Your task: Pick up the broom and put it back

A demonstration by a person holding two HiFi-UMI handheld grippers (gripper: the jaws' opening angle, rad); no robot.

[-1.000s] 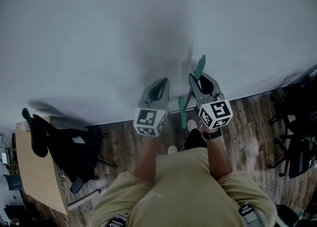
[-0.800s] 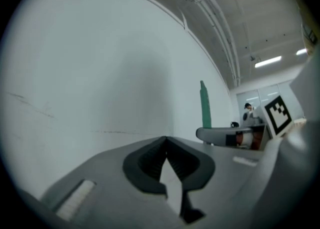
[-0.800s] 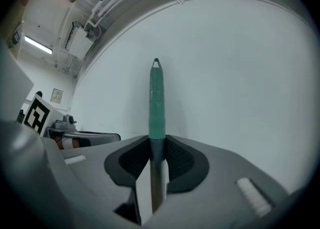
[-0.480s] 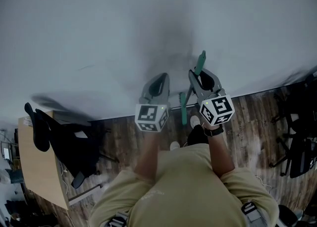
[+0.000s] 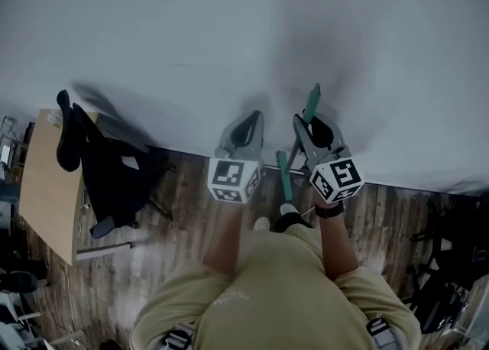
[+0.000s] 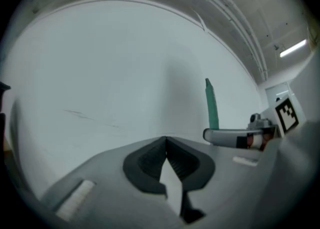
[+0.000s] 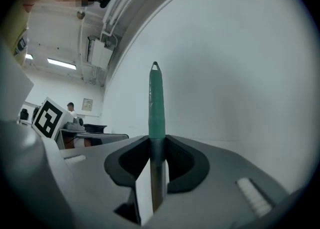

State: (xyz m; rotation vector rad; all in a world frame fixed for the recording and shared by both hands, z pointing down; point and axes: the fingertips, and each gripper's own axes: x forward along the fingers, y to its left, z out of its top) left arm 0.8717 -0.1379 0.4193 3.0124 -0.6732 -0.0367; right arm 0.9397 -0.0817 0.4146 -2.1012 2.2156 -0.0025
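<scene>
Broom [image 7: 157, 103] held upright before white wall [image 5: 229, 35]; shaft below green grip clamped between narrowly parted jaws of right gripper [image 7: 157, 145]. Lower end hidden near wood floor [image 5: 183, 188]. Left gripper [image 6: 166, 143] jaws closed together, nothing held. Carry-back step judged in hand. Next move likely calls for broom to be stood against wall and steadied before grip is released.

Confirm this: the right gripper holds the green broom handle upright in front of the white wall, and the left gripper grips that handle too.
Not quite. The left gripper grips nothing: the left gripper view shows its jaws shut on air, the broom handle standing off to one side. The right gripper does hold the green handle upright before the white wall.
</scene>
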